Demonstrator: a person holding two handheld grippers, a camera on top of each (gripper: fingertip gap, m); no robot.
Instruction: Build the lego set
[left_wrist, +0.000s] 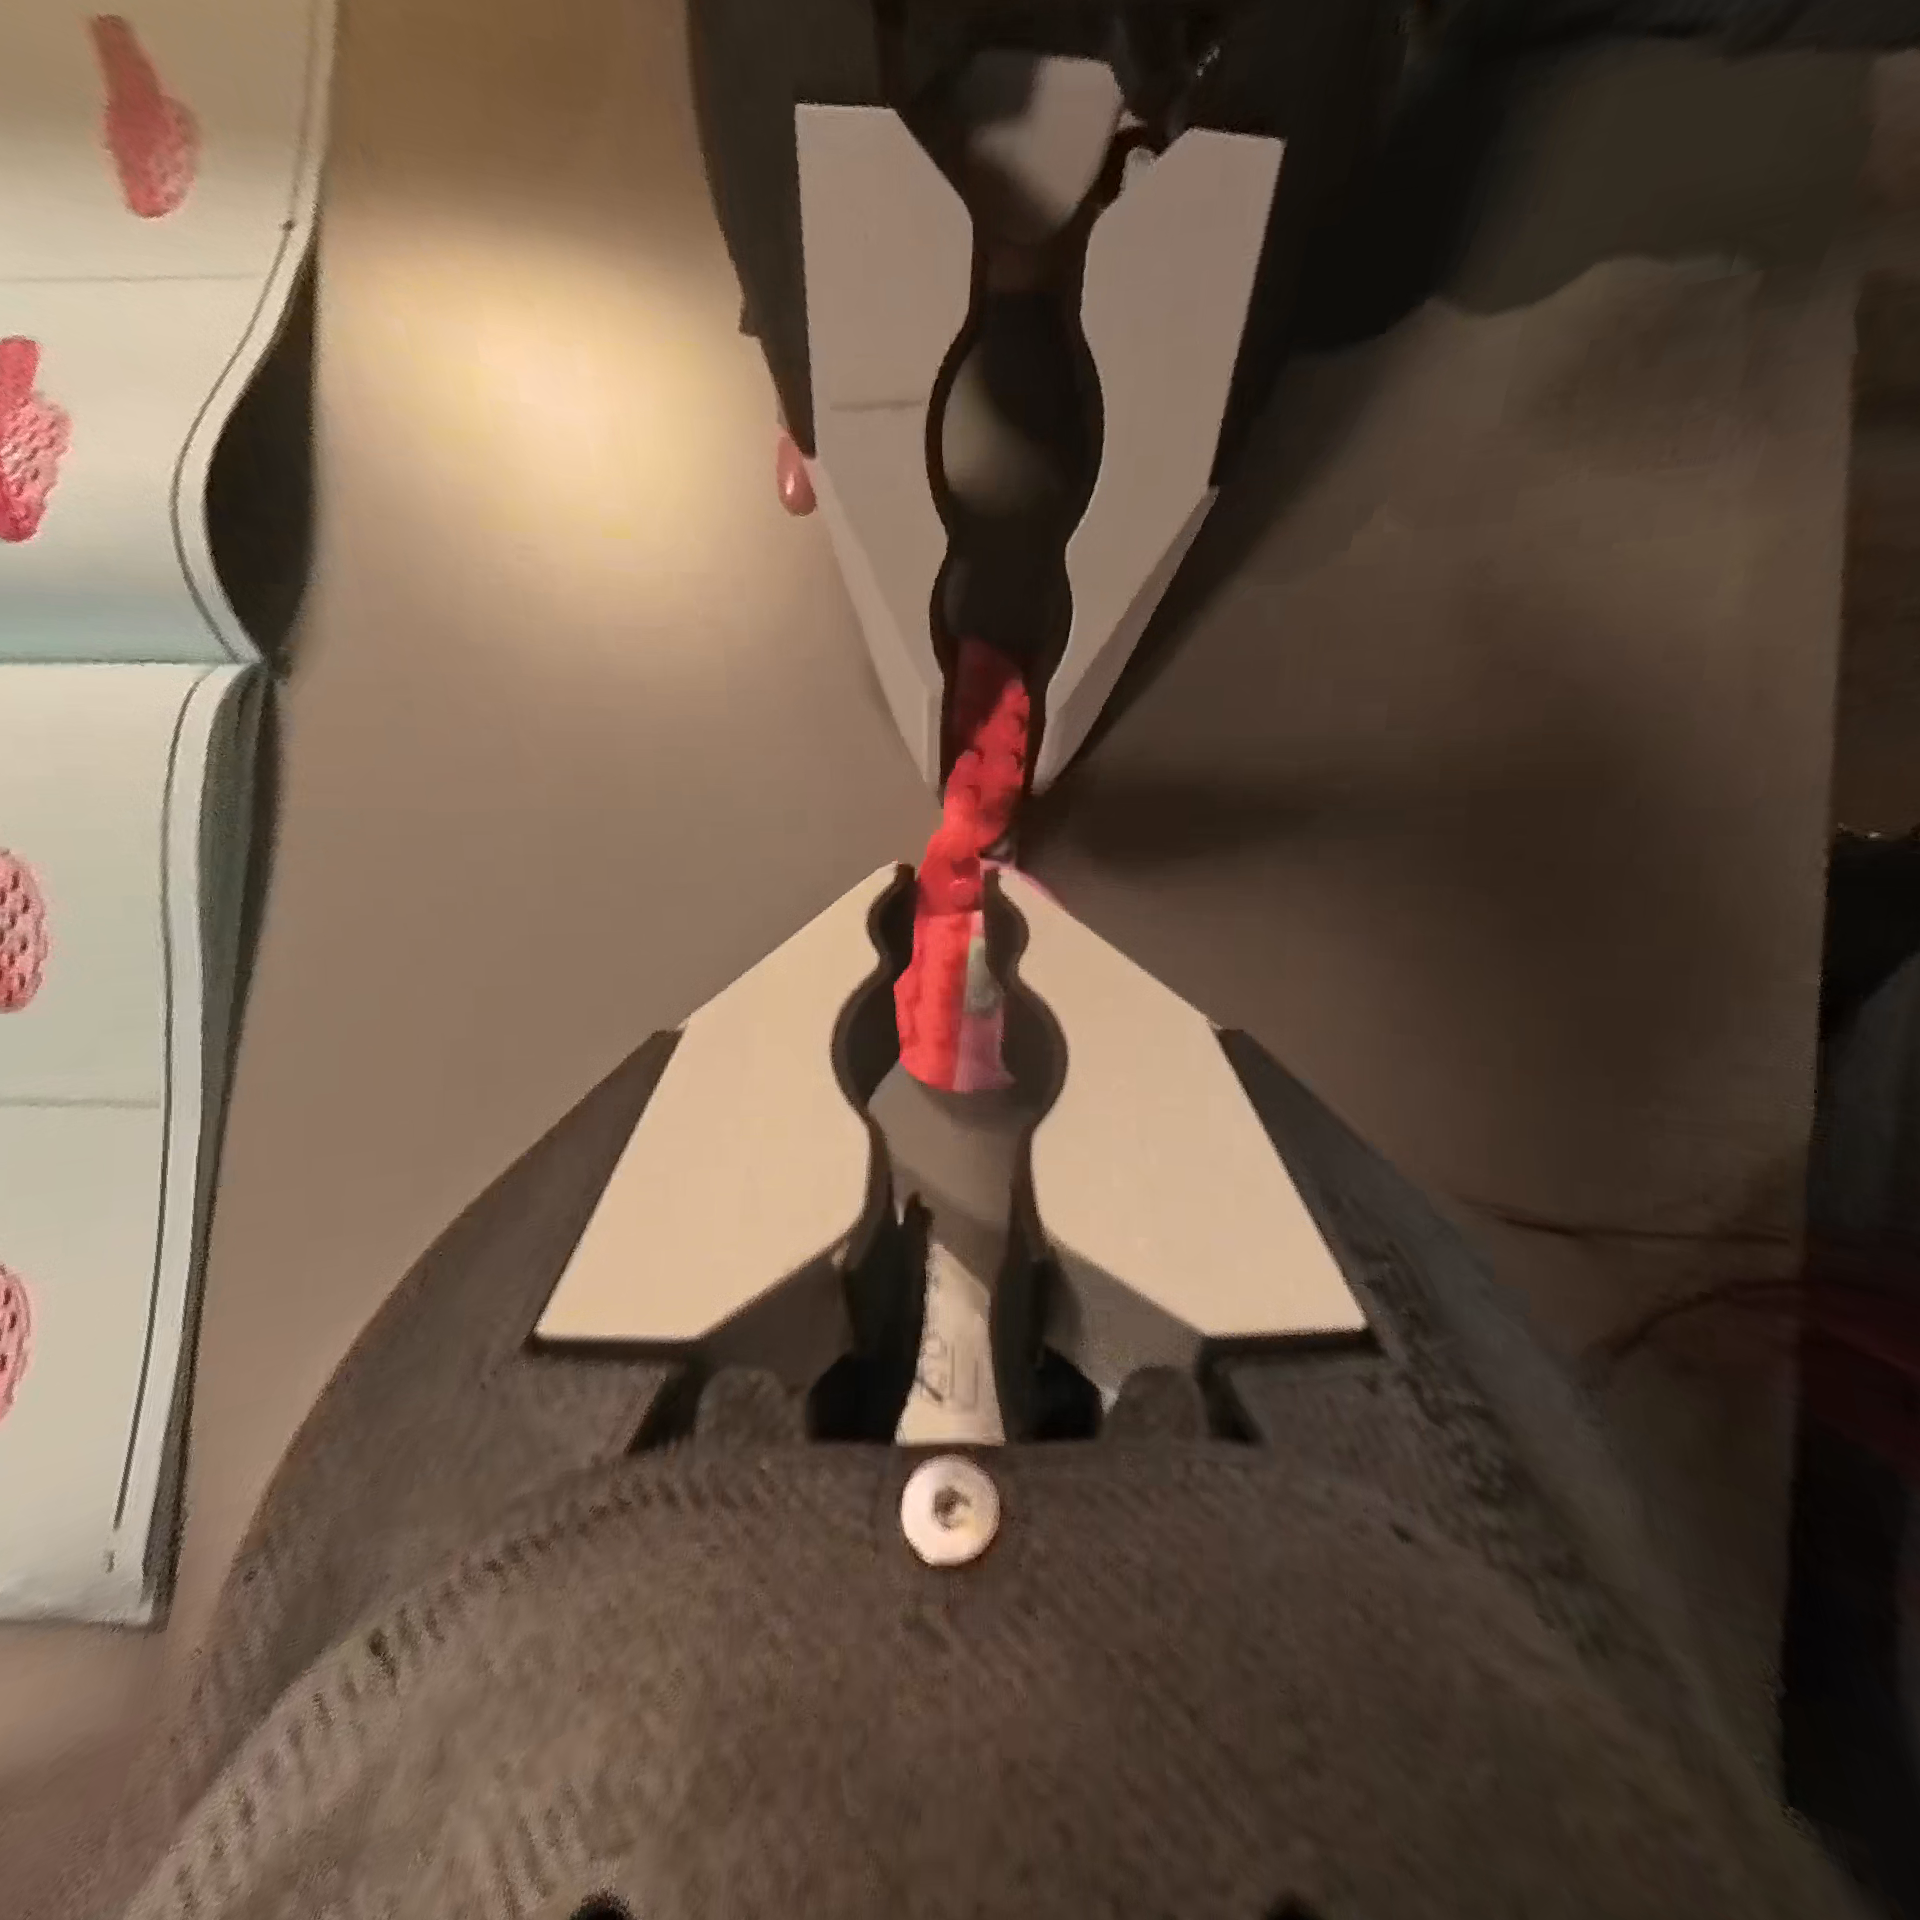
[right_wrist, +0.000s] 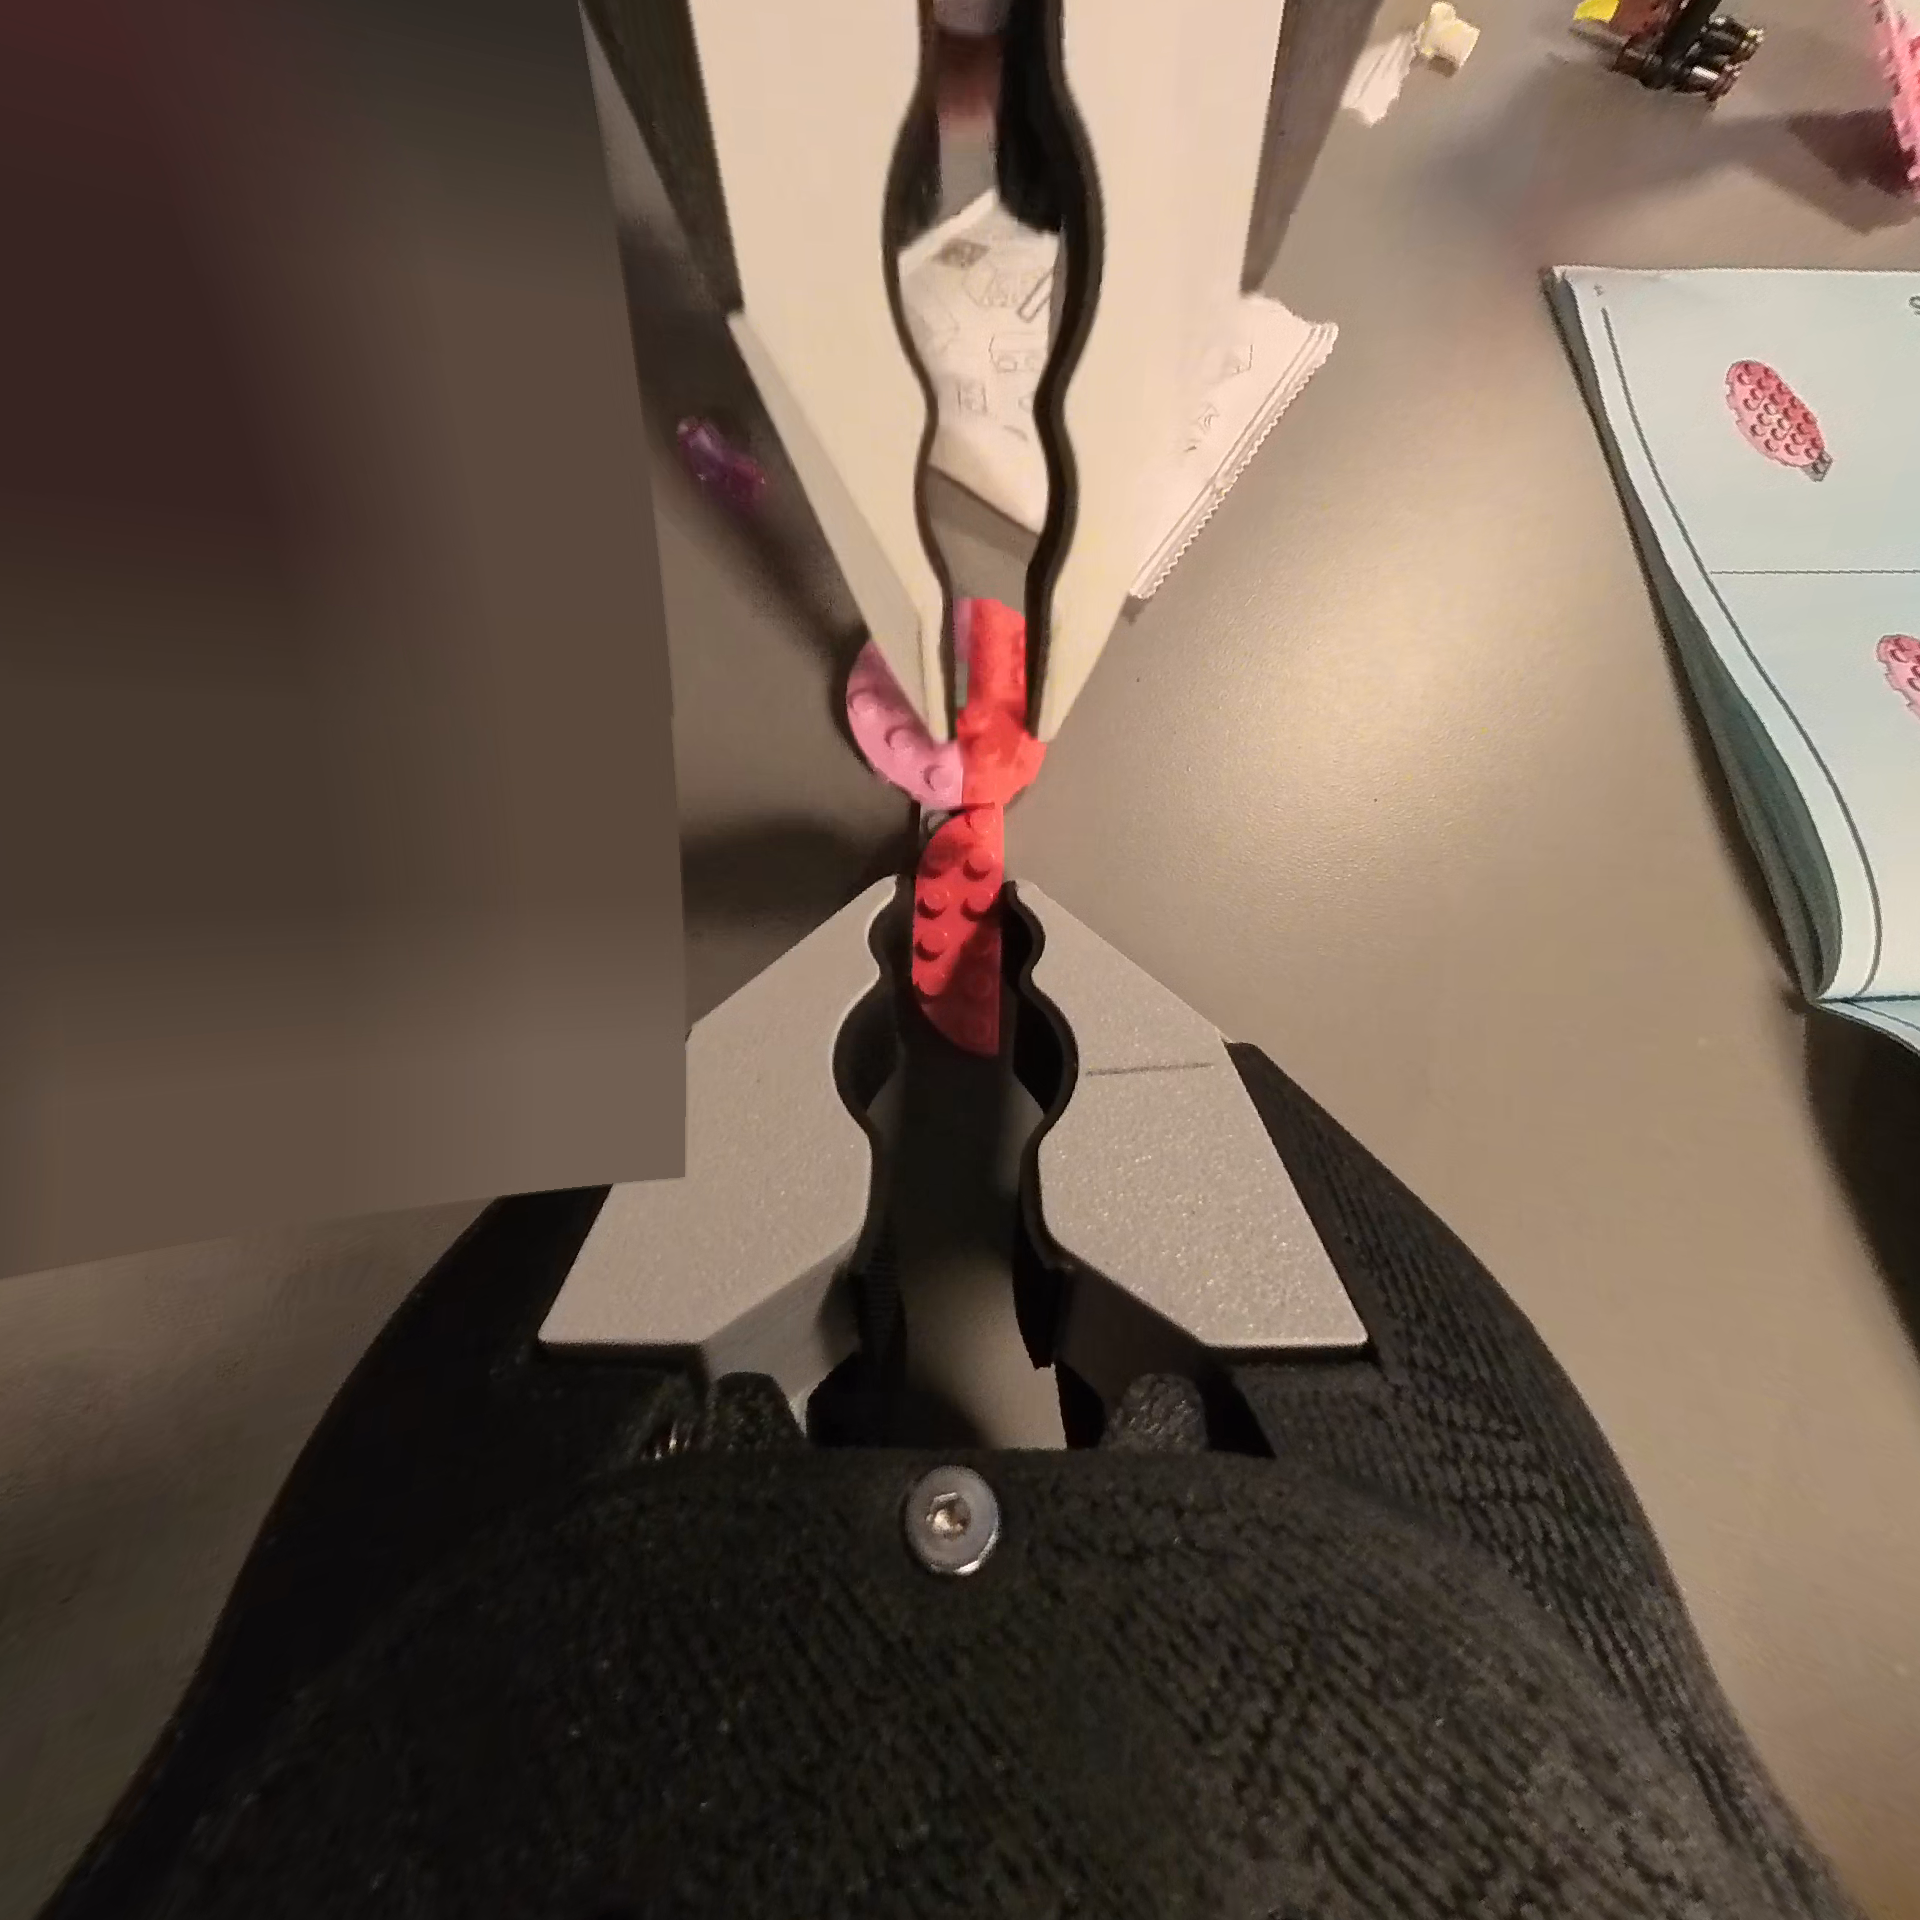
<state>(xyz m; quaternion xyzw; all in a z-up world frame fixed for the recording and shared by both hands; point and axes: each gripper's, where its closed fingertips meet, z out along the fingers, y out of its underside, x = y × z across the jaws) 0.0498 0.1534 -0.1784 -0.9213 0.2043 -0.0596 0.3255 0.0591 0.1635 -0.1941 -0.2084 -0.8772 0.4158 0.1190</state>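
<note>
The two grippers face each other tip to tip above a grey-brown table (left_wrist: 520, 935). My left gripper (left_wrist: 951, 888) is shut on a studded red-and-pink plate piece (left_wrist: 940, 997). In the right wrist view this gripper (right_wrist: 987, 727) comes in from the top, and the piece's rounded pink half (right_wrist: 894, 732) sticks out beside its fingertips. My right gripper (right_wrist: 956, 899) is shut on a red studded plate (right_wrist: 956, 935) with a rounded end. It shows at the top of the left wrist view (left_wrist: 987, 779), holding the red plate (left_wrist: 992, 727). The two pieces meet between the fingertips.
An open light-blue instruction booklet with pink pictures lies on the table (left_wrist: 94, 831), (right_wrist: 1766, 623). A white paper bag (right_wrist: 1226, 447), a purple translucent part (right_wrist: 717, 462), a small pink part (left_wrist: 795, 488) and small loose parts (right_wrist: 1673, 42) lie behind.
</note>
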